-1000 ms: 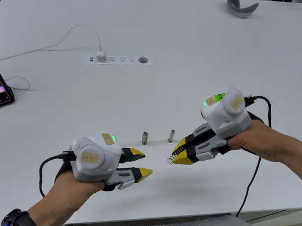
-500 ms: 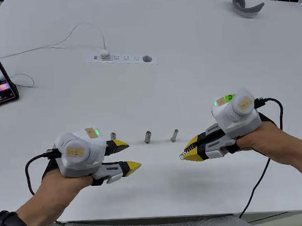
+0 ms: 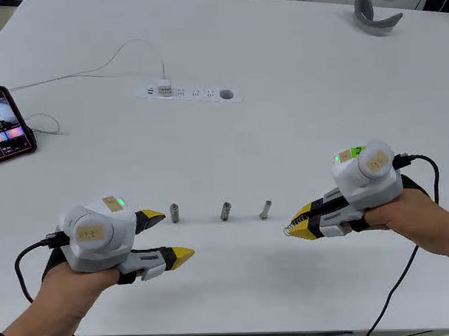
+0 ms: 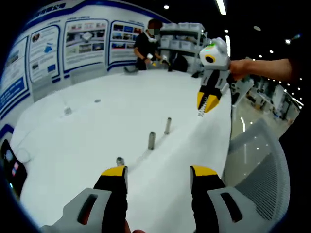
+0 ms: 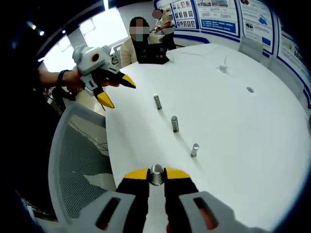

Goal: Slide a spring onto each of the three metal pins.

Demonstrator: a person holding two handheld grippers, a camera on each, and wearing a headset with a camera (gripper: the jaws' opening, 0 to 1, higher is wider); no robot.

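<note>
Your left gripper [image 3: 171, 234] has drawn back to the left since a second ago. Then its body covered the left pin. Now the left pin [image 3: 174, 212] stands in plain sight, just beside the upper yellow tip in the head view. The jaws are spread wide with nothing between them, as they were before.

Your right gripper [image 3: 299, 224] is pinched narrow on a spring [image 3: 288, 229], whose end pokes out past the yellow tips. In the right gripper view the spring [image 5: 156, 174] sits clamped between the two jaws. Compared with a second ago, this gripper hangs a little farther to the right of the right pin [image 3: 265, 209]. It is apart from the pin, with its tips pointing toward it.

The three pins stand upright in a row on the white table [image 3: 281, 100], between your two grippers. The left pin and the middle pin [image 3: 225, 211] each wear a coil. The right pin is bare, which the right gripper view [image 5: 194, 149] shows clearly.

The power strip [image 3: 189, 92] and the phone [image 3: 5, 131] lie well back from the pins. They sit differently in the picture than before only because your head has moved.
</note>
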